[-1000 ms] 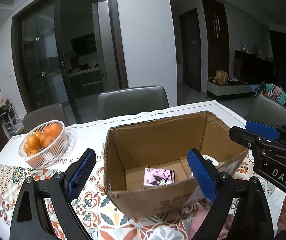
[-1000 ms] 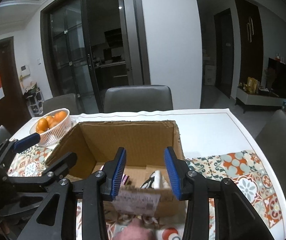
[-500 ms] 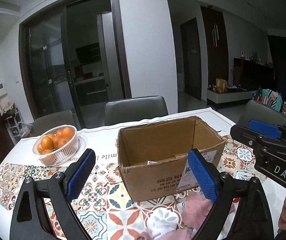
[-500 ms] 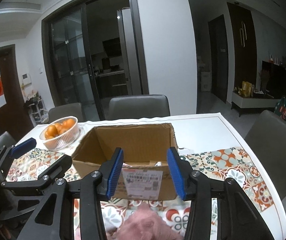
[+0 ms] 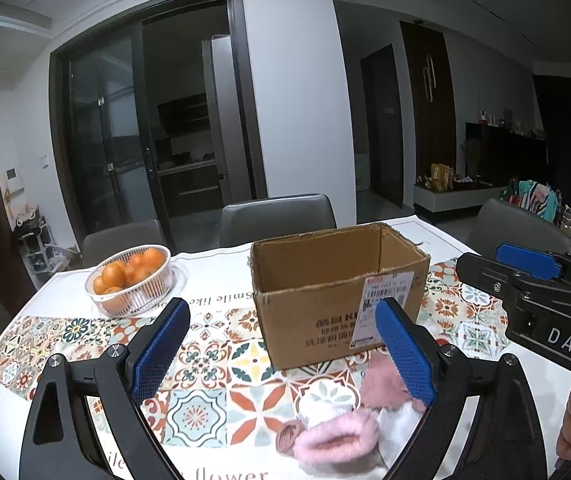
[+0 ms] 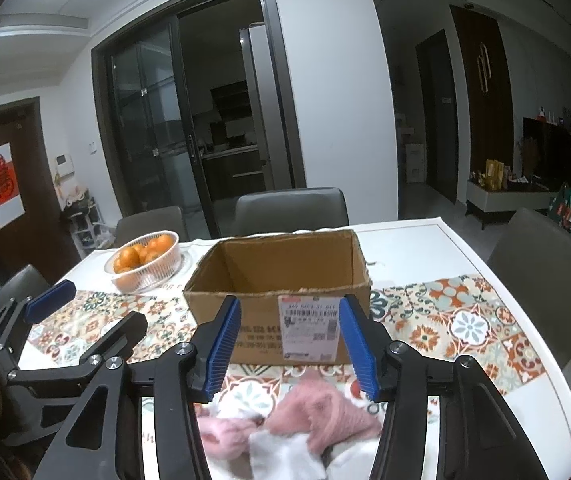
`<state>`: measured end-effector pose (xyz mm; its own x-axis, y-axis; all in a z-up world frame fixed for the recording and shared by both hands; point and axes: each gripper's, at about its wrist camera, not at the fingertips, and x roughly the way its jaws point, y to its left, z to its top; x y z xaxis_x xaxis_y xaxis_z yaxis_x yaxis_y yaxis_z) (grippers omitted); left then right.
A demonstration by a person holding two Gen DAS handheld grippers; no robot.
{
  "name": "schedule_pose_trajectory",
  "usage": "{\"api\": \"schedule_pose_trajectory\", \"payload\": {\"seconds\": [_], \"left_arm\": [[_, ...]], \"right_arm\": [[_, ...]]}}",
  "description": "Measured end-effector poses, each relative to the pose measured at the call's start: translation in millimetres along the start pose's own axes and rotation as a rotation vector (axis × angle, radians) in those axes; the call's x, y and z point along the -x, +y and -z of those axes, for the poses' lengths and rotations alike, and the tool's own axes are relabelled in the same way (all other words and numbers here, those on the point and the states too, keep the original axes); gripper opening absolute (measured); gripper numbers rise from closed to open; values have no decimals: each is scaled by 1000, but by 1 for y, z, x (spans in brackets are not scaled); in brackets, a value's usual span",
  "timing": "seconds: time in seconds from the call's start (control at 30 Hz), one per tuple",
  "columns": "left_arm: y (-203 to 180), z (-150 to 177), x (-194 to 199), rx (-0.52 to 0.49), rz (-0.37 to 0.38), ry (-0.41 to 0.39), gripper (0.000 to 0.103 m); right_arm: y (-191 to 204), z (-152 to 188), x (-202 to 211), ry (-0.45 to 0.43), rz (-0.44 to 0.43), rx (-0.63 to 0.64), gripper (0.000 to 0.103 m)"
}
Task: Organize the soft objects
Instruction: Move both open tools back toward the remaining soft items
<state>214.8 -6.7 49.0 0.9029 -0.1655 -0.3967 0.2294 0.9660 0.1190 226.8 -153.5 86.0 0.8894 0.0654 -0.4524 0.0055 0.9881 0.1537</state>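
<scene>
Blue ribbed pads line my right gripper (image 6: 291, 346), jaws wide and holding nothing, above a pile (image 6: 285, 424) of pink and white fluffy things on the near table edge. My left gripper (image 5: 281, 350) is also wide and empty, with the same pile low to its right. Beyond stands the open box (image 6: 281, 280); an orange basket (image 6: 145, 260) sits far left. I judge the pile light, limp and squashy, best pinched at a bunched pink fold.
</scene>
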Motion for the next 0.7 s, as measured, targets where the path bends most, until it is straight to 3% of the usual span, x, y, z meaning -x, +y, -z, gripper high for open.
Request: {"api": "schedule_pose_trajectory", "payload": {"seconds": [0.7], "left_arm": [[3,70,42,-53,50,16,95]], "right_arm": [[25,76,29,91,-21,15,54]]}}
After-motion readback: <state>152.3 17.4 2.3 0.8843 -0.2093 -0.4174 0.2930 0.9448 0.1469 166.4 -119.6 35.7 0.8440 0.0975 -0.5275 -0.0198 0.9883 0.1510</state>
